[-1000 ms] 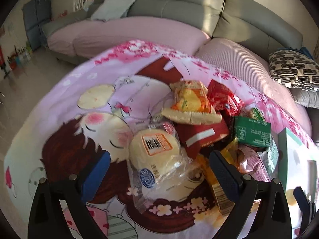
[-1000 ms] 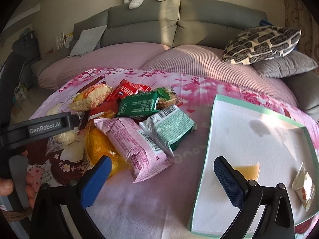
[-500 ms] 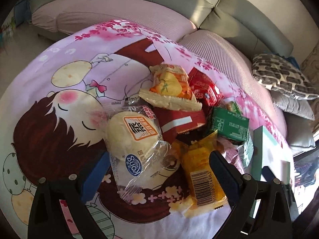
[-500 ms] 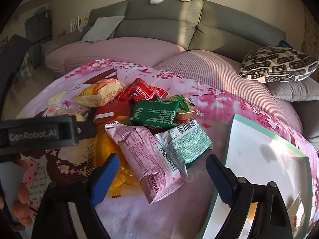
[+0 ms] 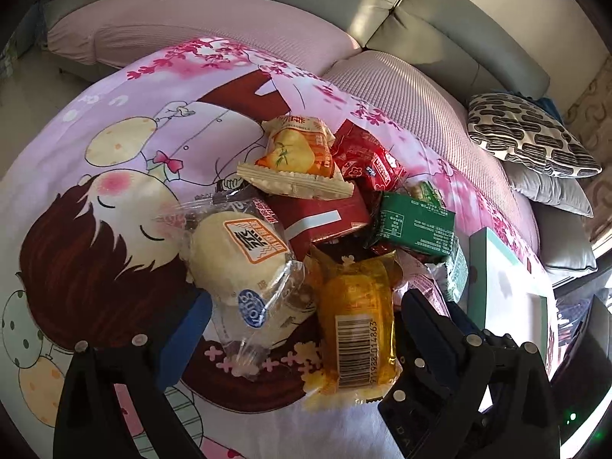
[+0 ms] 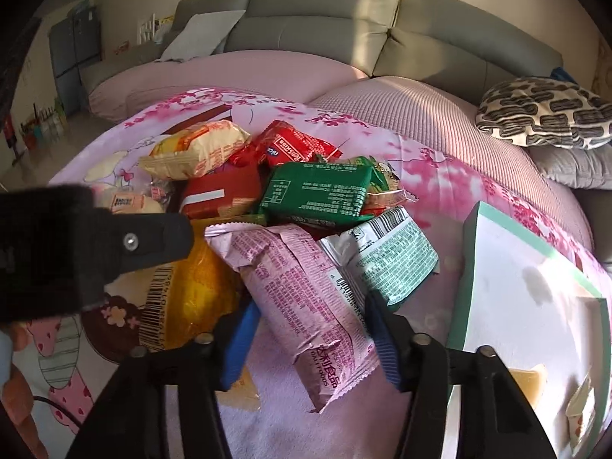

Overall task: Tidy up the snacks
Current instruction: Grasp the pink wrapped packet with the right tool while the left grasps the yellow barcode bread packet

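Several snack packets lie piled on a pink cartoon blanket [image 5: 114, 160]. My left gripper [image 5: 302, 325] is open wide over the near end of the pile, one pad beside a clear-wrapped bun [image 5: 237, 260], the other beside a yellow packet [image 5: 355, 321]. My right gripper [image 6: 311, 329] points down at a pink packet [image 6: 302, 298]; its jaws are closing with the packet's near end between them, and the blue pads [image 6: 241, 332] stand just off its sides. Green [image 6: 321, 195], mint [image 6: 386, 260] and red [image 6: 290, 149] packets lie behind.
A white tray with a teal rim [image 6: 472, 252] sits to the right of the pile, with a yellow piece [image 6: 531, 382] and small sachets inside. The left gripper's black body [image 6: 76, 248] and a hand [image 6: 15, 382] fill the left of the right wrist view. A grey sofa [image 6: 325, 19] and a patterned pillow [image 6: 543, 114] lie behind.
The right gripper moved left from the tray's edge to the pink packet and its jaws narrowed around it. The left gripper tilted further down over the bun and the yellow packet, still wide.
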The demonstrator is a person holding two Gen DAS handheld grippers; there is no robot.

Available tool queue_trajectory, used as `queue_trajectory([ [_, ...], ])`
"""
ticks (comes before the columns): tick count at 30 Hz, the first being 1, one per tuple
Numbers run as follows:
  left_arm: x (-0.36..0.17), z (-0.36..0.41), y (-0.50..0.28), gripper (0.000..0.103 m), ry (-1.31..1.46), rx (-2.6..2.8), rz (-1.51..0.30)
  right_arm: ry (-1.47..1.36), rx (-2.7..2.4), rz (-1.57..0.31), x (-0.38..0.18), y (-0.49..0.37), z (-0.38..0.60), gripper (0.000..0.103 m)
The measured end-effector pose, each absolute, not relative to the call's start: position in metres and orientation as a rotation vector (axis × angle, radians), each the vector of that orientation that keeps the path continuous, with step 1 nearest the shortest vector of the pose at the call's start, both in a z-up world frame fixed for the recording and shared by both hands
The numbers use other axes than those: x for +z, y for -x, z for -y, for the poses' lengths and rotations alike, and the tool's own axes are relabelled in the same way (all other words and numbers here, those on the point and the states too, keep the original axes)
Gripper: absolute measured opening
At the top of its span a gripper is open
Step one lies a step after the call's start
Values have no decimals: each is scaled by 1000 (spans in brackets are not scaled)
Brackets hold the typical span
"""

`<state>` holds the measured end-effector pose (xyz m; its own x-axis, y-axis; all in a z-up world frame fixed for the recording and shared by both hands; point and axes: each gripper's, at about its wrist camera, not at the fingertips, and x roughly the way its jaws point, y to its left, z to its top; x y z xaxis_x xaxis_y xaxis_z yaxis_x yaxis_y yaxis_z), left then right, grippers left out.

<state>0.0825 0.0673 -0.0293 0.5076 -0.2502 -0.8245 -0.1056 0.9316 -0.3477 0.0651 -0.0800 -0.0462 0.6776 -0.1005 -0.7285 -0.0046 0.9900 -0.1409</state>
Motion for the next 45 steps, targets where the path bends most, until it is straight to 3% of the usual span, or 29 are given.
queue_trajectory([
  [12,-7,-55,-67,98,340,-122,-982,29,-4,-829,-39,-43,91,44],
  [20,-10,-42,-66,81,321,-139,-995,-95,9,-858,-35,-33,105,44],
  [23,-14,-36,-66,69,317,-148,-1007,-123,2,-865,-34,-30,111,44],
  [32,-42,-17,-75,56,293,-152,-1083,-168,-10,-875,-37,-27,124,44],
  [34,-53,-16,-79,48,298,-128,-1109,-171,-7,-877,-39,-27,124,44],
  [45,-60,-8,-83,47,269,-105,-1097,-182,-4,-880,-46,-30,125,44],
])
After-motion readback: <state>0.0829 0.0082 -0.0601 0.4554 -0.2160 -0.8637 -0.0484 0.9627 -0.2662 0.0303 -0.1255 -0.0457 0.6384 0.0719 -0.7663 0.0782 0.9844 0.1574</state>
